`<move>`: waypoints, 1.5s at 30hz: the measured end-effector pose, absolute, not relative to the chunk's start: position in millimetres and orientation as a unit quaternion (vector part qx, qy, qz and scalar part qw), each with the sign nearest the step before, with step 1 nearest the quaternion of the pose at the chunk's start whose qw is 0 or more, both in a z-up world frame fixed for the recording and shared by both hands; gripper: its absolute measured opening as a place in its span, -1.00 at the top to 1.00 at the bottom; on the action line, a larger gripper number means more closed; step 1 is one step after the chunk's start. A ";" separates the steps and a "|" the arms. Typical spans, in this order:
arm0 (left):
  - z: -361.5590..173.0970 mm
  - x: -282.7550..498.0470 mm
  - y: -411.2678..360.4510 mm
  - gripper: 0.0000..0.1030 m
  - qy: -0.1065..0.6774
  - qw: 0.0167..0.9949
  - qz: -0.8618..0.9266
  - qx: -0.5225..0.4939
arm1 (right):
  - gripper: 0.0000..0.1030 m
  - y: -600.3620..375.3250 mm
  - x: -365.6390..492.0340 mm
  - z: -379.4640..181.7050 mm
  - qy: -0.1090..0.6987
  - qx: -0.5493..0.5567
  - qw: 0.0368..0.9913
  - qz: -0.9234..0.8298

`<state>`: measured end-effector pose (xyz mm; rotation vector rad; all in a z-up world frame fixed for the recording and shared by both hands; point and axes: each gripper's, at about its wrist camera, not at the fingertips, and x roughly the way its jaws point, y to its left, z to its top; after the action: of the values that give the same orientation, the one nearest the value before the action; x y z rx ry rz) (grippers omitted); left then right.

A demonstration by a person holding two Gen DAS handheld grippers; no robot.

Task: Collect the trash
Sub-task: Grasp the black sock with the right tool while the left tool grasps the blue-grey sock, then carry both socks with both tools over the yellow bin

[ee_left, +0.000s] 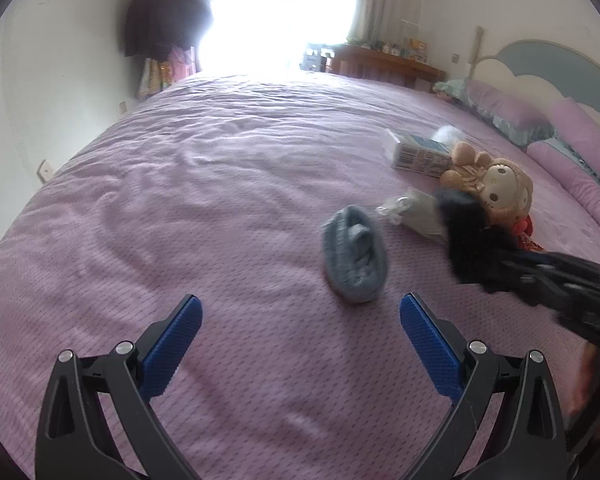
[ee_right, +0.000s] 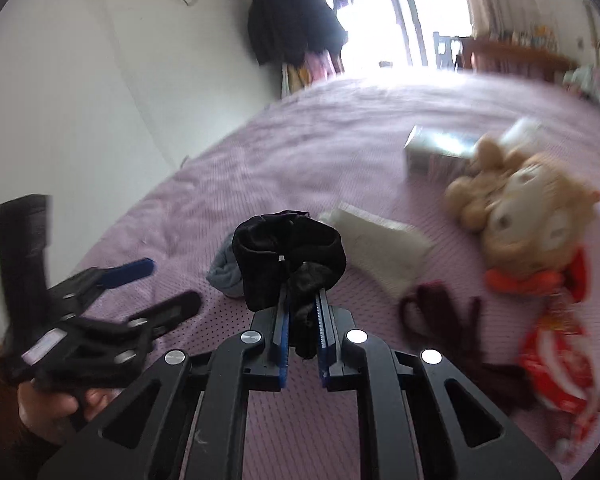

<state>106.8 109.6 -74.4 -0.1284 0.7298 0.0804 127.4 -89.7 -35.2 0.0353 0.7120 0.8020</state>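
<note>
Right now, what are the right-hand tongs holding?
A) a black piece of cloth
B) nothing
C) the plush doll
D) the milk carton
A: in the right wrist view the right tongs are shut on a black cloth, lifted above the purple bed, while the doll and carton lie untouched.

Your bed [ee_left: 220, 184] wears a lilac sheet with a fine dotted weave. The rolled sock [ee_left: 354, 254] on it is grey-blue; the bundle [ee_right: 290, 258] in your right claw [ee_right: 302, 320] is black. Both claws have black frames and blue ribbed pads [ee_left: 428, 344]. The plush doll [ee_right: 528, 228] is tan with red-and-white clothes, the carton [ee_left: 420, 156] white and blue.
</note>
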 end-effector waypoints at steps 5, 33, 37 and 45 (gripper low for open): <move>-78.8 140.8 95.9 -0.92 0.374 0.924 0.024 -0.070 | 0.78 -124.3 124.6 -29.3 0.341 0.050 0.854 0.389; -40.5 52.1 -99.8 0.28 0.362 0.909 -0.204 0.002 | 0.78 -292.0 -9.9 -11.5 0.298 0.089 0.896 0.317; -51.1 39.0 -157.2 0.28 0.381 0.885 -0.266 0.010 | 0.77 -338.8 -39.2 -19.3 0.303 0.102 0.908 0.269; -80.3 9.8 -268.0 0.28 0.409 0.838 -0.357 0.056 | 0.77 -437.2 -105.3 -55.6 0.332 0.151 0.919 0.151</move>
<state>9.8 -268.0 -80.3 0.1184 0.8664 -0.7557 -105.3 -437.2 -55.6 0.3102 0.6824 0.3109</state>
